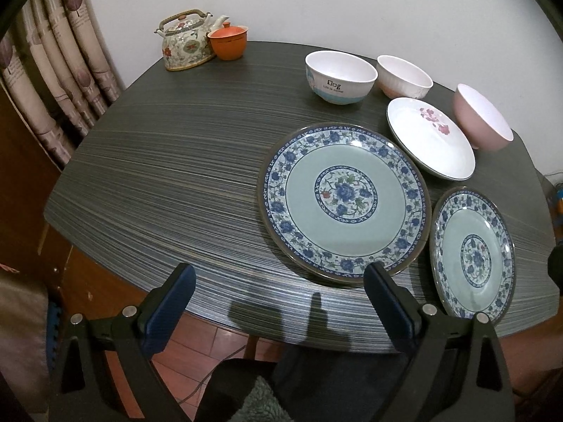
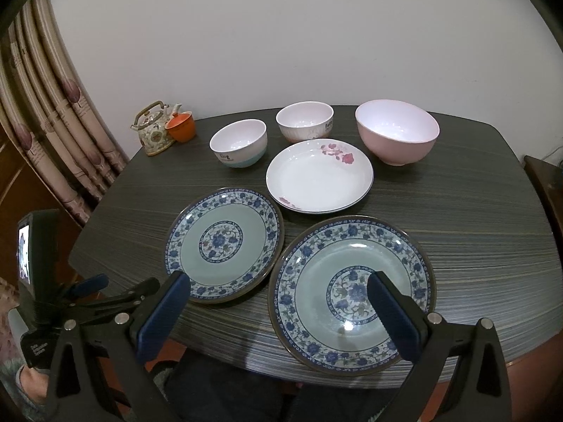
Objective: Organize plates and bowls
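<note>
Two blue-flowered plates with pale green centres lie side by side at the near edge of the table: one [image 1: 343,200] [image 2: 223,244] to the left, the other [image 1: 473,253] [image 2: 316,274] to the right. Behind them are a white plate with pink flowers [image 1: 431,139] [image 2: 318,176], a white bowl with a blue base [image 1: 340,77] [image 2: 239,143], a white bowl [image 1: 404,76] [image 2: 304,121] and a pink bowl [image 1: 482,119] [image 2: 397,135]. My left gripper [image 1: 279,274] [image 2: 119,286] hangs open over the table's near edge, holding nothing. My right gripper [image 2: 278,281] is open and holds nothing, above the two blue plates.
A flowered teapot [image 1: 186,40] [image 2: 155,130] and a lidded orange cup [image 1: 228,43] [image 2: 181,126] stand at the far left corner of the dark striped table [image 1: 158,176] [image 2: 475,228]. A curtain [image 1: 63,70] hangs at the left. The table's left half is bare.
</note>
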